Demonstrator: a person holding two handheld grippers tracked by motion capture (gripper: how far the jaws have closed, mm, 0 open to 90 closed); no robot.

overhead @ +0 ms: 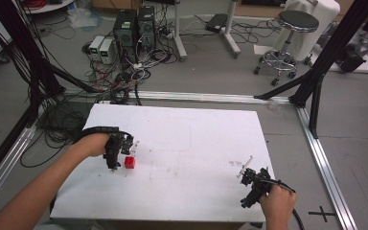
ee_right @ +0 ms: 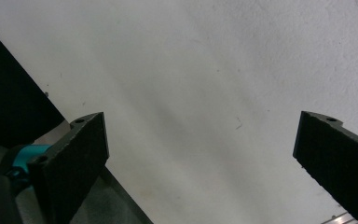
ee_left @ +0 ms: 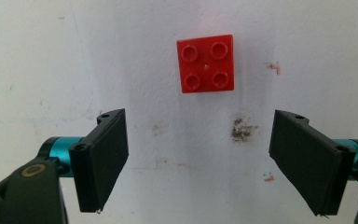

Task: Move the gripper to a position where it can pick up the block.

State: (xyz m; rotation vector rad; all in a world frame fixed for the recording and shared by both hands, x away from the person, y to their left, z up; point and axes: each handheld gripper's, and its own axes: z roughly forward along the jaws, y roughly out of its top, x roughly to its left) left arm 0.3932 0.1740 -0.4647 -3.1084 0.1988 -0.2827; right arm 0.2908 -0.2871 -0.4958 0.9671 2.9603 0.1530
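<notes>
White table [overhead: 182, 143]: brick [ee_left: 206, 64] at twelve o'clock of the wide left gripper [ee_left: 198, 158]; centre before closing. Right gripper [ee_right: 205, 163] wide, empty.

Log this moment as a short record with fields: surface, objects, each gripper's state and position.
surface: white table, scuffed and stained
objects: one red four-stud brick, lying studs up on the table
left gripper: open, jaws wide, brick ahead of them and not between them, no contact
right gripper: open, holds nothing, near the table's near right edge
held items: none
</notes>
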